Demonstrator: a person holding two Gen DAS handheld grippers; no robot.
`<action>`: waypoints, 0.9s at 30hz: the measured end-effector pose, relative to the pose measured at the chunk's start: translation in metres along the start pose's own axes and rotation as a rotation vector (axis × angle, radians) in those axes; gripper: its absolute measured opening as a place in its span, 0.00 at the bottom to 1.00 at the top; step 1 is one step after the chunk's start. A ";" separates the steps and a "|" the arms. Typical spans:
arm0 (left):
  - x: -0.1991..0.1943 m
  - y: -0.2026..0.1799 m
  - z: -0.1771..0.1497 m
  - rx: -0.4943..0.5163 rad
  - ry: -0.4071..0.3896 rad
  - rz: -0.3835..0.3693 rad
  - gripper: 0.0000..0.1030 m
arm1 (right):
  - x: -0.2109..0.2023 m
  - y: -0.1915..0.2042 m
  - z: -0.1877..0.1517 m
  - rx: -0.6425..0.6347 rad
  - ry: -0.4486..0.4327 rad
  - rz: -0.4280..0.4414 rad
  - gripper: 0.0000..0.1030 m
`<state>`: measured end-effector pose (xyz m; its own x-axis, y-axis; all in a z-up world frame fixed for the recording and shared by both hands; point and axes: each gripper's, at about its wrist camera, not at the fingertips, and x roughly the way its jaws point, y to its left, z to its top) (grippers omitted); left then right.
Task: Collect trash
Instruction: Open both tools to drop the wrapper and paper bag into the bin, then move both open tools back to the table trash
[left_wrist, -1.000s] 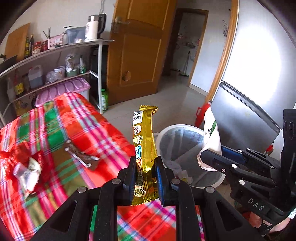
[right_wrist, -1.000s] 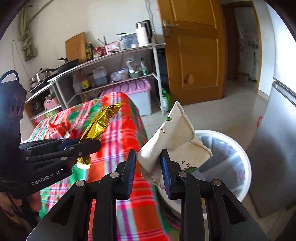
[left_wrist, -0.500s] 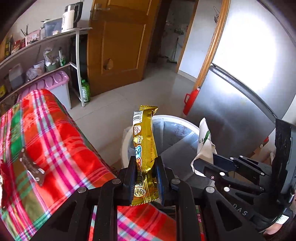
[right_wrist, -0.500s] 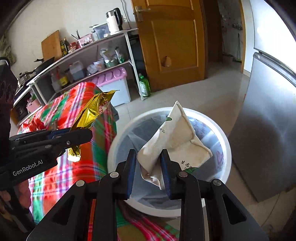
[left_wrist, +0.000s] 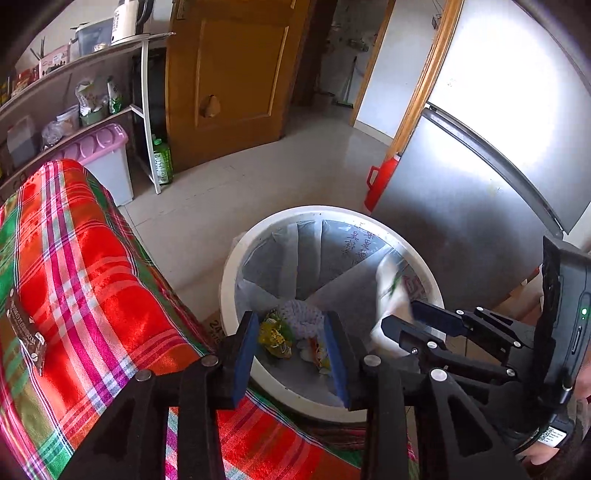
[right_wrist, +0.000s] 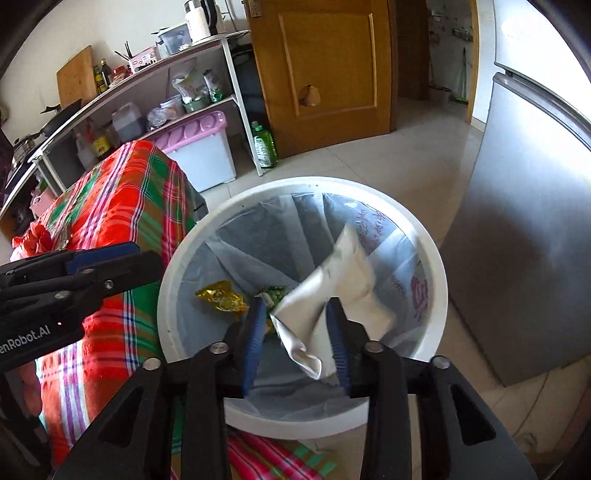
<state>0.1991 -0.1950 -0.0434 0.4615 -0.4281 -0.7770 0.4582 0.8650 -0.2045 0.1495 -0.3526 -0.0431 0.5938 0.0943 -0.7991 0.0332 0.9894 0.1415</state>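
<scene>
A white round trash bin (left_wrist: 229, 269) (right_wrist: 436, 258) with a grey liner stands on the floor beside the table. My left gripper (left_wrist: 291, 354) is open and empty above the bin's near rim. The gold wrapper (right_wrist: 221, 299) lies inside the bin. My right gripper (right_wrist: 295, 339) is open over the bin; the white paper bag (right_wrist: 343, 280) is blurred between its jaws, slipping down into the bin. The bag also shows blurred in the left wrist view (left_wrist: 391, 291), by the right gripper (left_wrist: 399, 321). Other scraps (left_wrist: 275, 334) lie at the bin's bottom.
The table with a red-green plaid cloth (left_wrist: 92, 277) (right_wrist: 129, 206) is left of the bin; a dark wrapper (left_wrist: 26, 332) lies on it. A steel fridge (left_wrist: 480, 184) stands right. A shelf rack (right_wrist: 147, 92), a pink-lidded box (right_wrist: 195, 147) and a wooden door (right_wrist: 325, 66) stand behind.
Both grippers moved over the bin and opened. The gold wrapper left my left gripper and lies in the bin. The white bag is loose from my right gripper and falling.
</scene>
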 end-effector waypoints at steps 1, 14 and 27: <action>-0.001 0.000 0.000 -0.001 -0.002 -0.001 0.36 | 0.001 0.001 0.001 0.003 0.001 0.001 0.50; -0.024 0.007 -0.004 -0.010 -0.040 0.016 0.36 | -0.019 0.013 0.002 0.006 -0.038 -0.008 0.51; -0.081 0.039 -0.019 -0.059 -0.130 0.072 0.45 | -0.047 0.060 0.012 -0.049 -0.122 0.060 0.51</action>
<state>0.1647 -0.1218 0.0000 0.5880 -0.3915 -0.7078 0.3764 0.9070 -0.1889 0.1330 -0.2988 0.0102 0.6872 0.1418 -0.7125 -0.0428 0.9870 0.1551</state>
